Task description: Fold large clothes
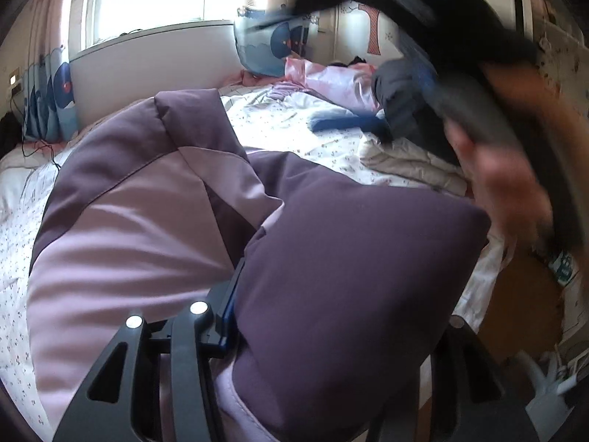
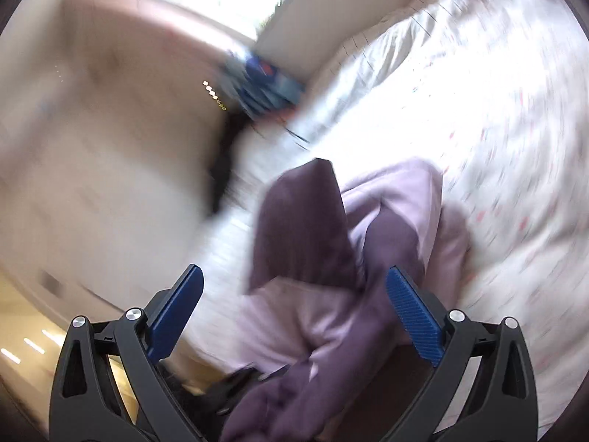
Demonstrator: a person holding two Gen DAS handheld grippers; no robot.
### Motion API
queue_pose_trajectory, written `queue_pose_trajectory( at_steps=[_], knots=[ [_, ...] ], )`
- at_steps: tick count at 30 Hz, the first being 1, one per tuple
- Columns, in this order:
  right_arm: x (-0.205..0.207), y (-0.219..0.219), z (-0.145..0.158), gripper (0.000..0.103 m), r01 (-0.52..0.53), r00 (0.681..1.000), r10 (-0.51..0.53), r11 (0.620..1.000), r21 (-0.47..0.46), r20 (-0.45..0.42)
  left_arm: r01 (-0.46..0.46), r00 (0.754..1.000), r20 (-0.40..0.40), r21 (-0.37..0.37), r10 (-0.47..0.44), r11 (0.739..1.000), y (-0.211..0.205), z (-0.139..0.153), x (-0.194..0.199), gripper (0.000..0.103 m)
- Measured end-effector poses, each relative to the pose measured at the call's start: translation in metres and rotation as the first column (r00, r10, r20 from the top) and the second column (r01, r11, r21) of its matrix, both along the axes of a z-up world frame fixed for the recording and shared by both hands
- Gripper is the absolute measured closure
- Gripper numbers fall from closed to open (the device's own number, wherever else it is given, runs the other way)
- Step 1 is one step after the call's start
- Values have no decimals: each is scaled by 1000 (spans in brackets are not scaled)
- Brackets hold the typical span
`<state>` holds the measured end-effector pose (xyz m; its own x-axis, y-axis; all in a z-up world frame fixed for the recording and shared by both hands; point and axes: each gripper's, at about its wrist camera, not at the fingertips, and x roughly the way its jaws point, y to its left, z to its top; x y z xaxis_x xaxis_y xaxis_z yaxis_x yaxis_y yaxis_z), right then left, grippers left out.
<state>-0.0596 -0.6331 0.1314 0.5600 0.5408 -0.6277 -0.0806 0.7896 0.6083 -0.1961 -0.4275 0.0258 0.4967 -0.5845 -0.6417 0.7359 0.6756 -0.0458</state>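
The left hand-held gripper (image 1: 313,331) grips a purple jacket (image 1: 331,276) above the bed (image 1: 294,129).

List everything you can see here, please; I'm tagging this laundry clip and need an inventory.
Padded jacket: one, dark and pale purple, on the bed, draped over the left claw.
Bed cover: one, white with small flowers, under everything.
Blue cloth: one, blue, on the bed beyond the jacket.
Dark garment: one, dark grey, far right of the bed.
Pink bedding: one heap, pink, near the far wall.
Curtains: blue-patterned, either side of the window.
Left claw: black with blue pads, shut on the jacket.
Right claw: black with blue pads, open above the jacket.
Hand: one, blurred, at right.
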Motion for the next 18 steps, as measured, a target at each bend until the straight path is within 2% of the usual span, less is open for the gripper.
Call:
queue_pose_trajectory(
  at_steps=[1, 2, 3, 4, 5, 6, 7, 8, 9, 11, 13, 15, 17, 18],
  knots=[
    [13, 13, 4, 7, -21, 999, 18, 996, -91, -34, 1, 1000, 7, 10, -1, 1000, -1, -1, -1, 54],
    [30, 34, 4, 7, -64, 995, 47, 976, -209, -87, 5, 1000, 20, 26, -6, 1000, -3, -2, -3, 53],
    [37, 43, 0, 7, -81, 992, 50, 958, -274, -120, 8, 1000, 26, 35, -8, 999, -3, -3, -4, 52],
    [44, 63, -12, 7, -100, 984, 28, 904, -416, -176, 11, 999, 33, 49, -13, 999, -3, -3, -6, 51],
    [46, 76, -25, 7, -112, 978, 7, 857, -502, -206, 13, 999, 37, 59, -16, 998, -3, -2, -6, 49],
    [49, 81, -36, 7, -120, 975, -5, 832, -542, -224, 18, 999, 39, 71, -20, 997, -3, -1, -7, 48],
    [46, 81, -51, 7, -127, 970, -16, 821, -556, -244, 24, 999, 33, 78, -26, 997, -4, 0, -8, 47],
    [46, 75, -62, 7, -122, 965, -31, 828, -547, -262, 42, 999, 15, 91, -44, 995, -3, 1, -9, 47],
    [41, 68, -73, 7, -106, 962, -46, 845, -525, -269, 61, 998, -4, 97, -61, 993, -2, 4, -11, 47],
    [31, 48, -87, 7, -68, 958, -73, 881, -468, -278, 98, 994, -61, 65, -94, 993, 10, 16, -12, 47],
    [27, 35, -98, 7, -38, 959, -88, 903, -428, -271, 120, 983, -139, -21, -122, 993, 41, 34, -15, 47],
    [22, 30, -109, 7, -7, 962, -101, 919, -393, -253, 72, 984, -150, -135, -92, 988, 71, 55, -8, 46],
    [15, 22, -122, 7, 26, 963, -109, 947, -319, -245, 9, 989, -144, -181, -35, 984, 89, 71, 11, 46],
    [12, 19, -130, 7, 34, 963, -106, 960, -277, -247, -9, 990, -142, -178, -17, 984, 87, 75, 22, 45]
  ],
)
